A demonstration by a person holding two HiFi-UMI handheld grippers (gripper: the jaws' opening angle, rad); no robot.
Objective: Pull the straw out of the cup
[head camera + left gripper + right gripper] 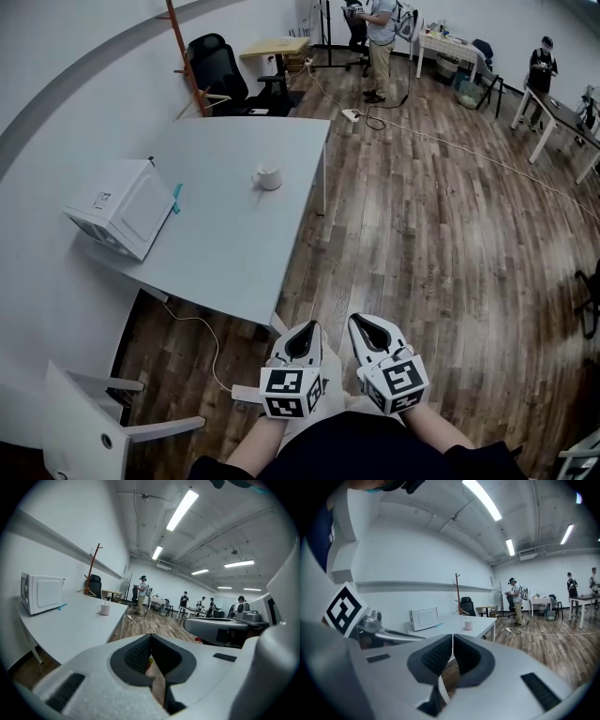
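Black ribbed pads line both claws. In the left gripper view the left gripper (151, 641) has its jaw tips pressed together with nothing clamped between them; in the right gripper view the right gripper (453, 641) shows the same condition, tips in contact and no object held.

In the head view both units are held low and close to the operator's body, side by side, the left gripper (304, 330) just beside the right gripper (362, 324); both sit over the wooden floor (441, 244), off the near corner of the table (234, 244), and neither is over the tabletop.

The cup (269, 178) stands upright on the table, toward the far end and nearer the edge that faces the open floor; it is well apart from both grippers. It also appears in the left gripper view (104, 609) and the right gripper view (468, 625). The straw is too small to confirm in any view; a thin trace above the rim may be it.

A white microwave (122, 208) sits at the wall-side edge, well apart from the cup; a white chair (84, 412) stands at the near end.

Task status, as a judgement: not started. Nothing has been gripped and the cup is untouched. Remaining steps: approach the table; bring one gripper to the cup; open its jaws; close them on the straw; draw it upward and clear of the rim, steadying the cup with the other gripper if needed.
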